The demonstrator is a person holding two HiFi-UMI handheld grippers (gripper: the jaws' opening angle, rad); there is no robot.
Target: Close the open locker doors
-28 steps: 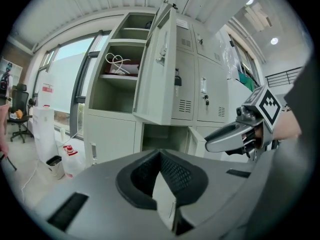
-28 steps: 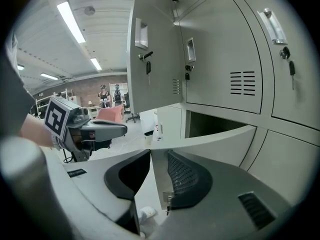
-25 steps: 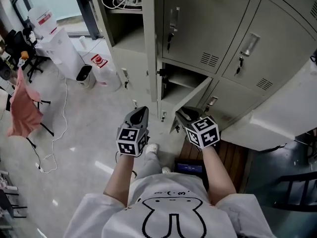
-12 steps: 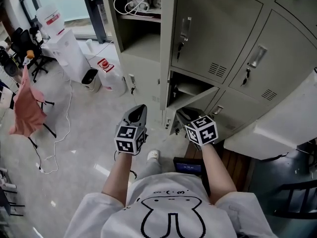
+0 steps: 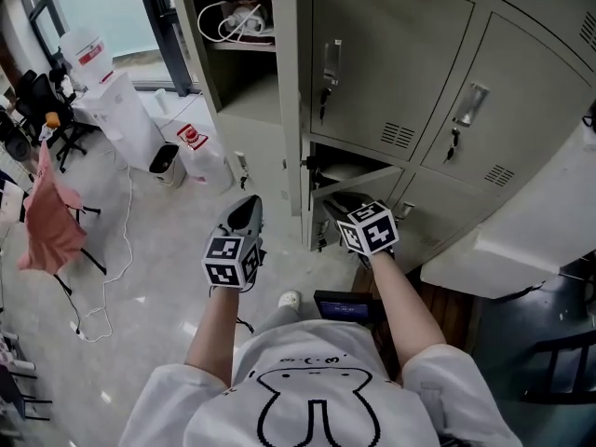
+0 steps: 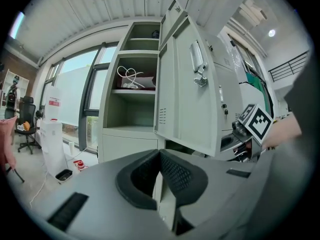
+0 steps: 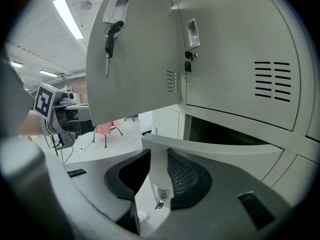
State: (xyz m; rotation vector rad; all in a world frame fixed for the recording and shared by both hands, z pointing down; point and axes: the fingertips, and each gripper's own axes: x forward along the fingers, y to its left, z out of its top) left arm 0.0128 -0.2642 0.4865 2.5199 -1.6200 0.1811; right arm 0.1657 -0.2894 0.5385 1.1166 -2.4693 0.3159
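Right gripper is lined up on the lower locker door, fingers about half apart and clamped on nothing. The door's pale face fills the gap between them, just past the tips; whether the tips touch it I can't tell. That door hangs ajar, its top edge running off to the right of the fingers, with the dark compartment showing behind it.

Watch the small lock with its key, dangling right between the fingers. Push there and a tip could snag the key or skid off it, and the door would go in crooked. A soft shove might also let it bounce off the frame and swing out again.

Left gripper waits with its fingers pressed together, empty. Above and ahead of those tips stands the tall upper locker door, swung wide. It's grey-green, with a recessed handle and key high on its face and vent slots lower down. It juts out above the right gripper too, so a rising hand could clip its lower corner.

Inside, a coil of white cable sits on the shelf. It looks clear of the door line, but a loop hanging out would stop that door shutting flush.
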